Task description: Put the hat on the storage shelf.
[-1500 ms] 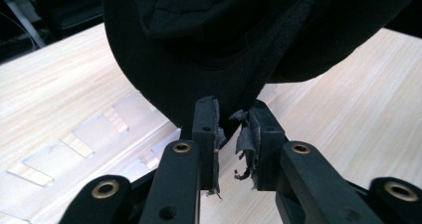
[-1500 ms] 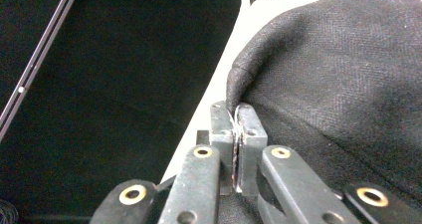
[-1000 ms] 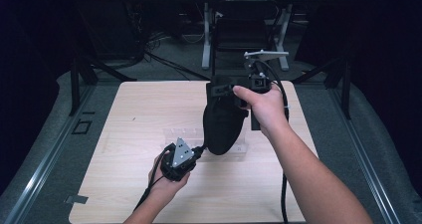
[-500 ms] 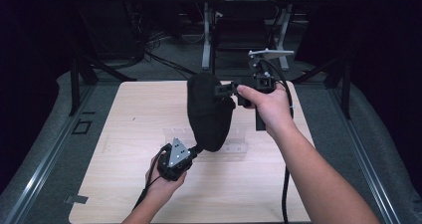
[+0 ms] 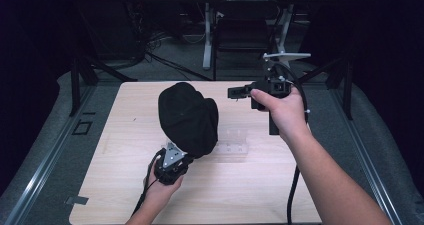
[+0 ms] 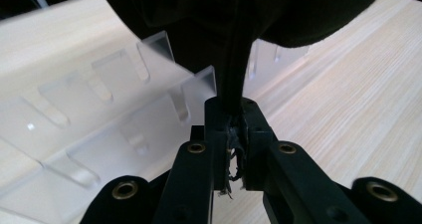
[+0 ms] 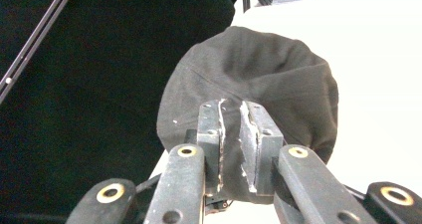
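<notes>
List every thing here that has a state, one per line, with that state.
black cloth: lifted off the table, bunched, pinched at its lower edge.
left gripper: shut on the black cloth.
right gripper: empty, jaws nearly closed, apart from the cloth.
clear plastic rack: lying on the table.

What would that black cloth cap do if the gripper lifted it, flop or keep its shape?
Probably flop: the black cap bulges and creases softly above the left gripper, which pinches one thin fold. It looks light, held by that small pinch alone. Woven fabric seems unlikely to slip from shut jaws.

Pale wooden table (image 5: 125,135) on grey carpeted floor (image 5: 40,150), dark unlit room behind, white-legged desk (image 5: 207,30) at rear, black cables (image 5: 150,50) trailing beneath it
</notes>
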